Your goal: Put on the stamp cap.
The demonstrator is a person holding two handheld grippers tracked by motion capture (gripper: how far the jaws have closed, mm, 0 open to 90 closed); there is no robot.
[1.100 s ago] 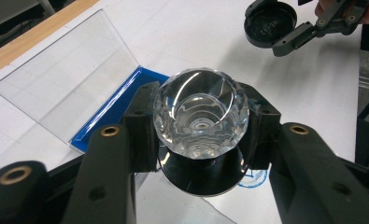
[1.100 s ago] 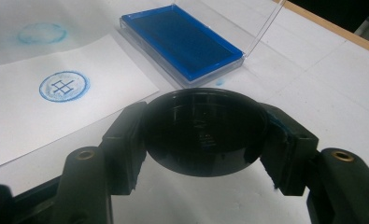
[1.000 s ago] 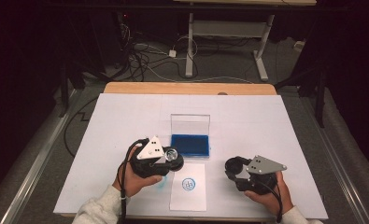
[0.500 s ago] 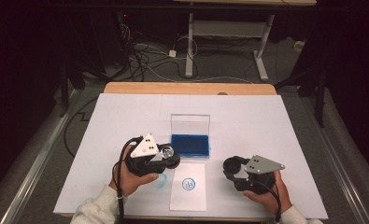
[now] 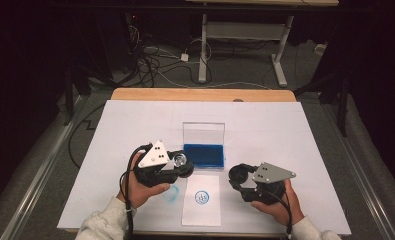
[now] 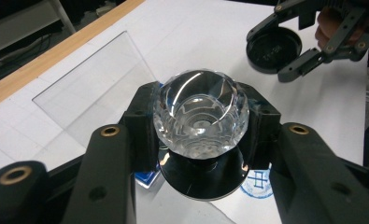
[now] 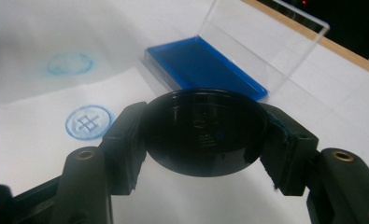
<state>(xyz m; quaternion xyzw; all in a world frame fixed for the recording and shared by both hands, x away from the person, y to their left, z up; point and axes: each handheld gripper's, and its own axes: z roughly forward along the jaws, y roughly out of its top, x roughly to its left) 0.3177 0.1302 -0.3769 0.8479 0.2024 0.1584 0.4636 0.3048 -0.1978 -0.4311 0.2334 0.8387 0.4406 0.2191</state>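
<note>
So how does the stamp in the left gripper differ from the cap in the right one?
The stamp has a clear faceted knob on a black round base; the cap is a flat, plain black disc. The stamp stands tall between the left gripper pads, while the cap lies thin and level in the right gripper. The stamp hangs near the blue ink pad; the cap is off to the side. Both are round and clamped.

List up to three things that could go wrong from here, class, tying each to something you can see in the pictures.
1. The left claw grips the stamp by its smooth, rounded glass knob, so it might slip or twist.
2. The stamp's inked base could smudge the sheet of paper beside the finished blue print; a stray blue ring already marks the table cover.
3. The right claw pinches the black cap by its thin rim, so it may pop out.
</note>
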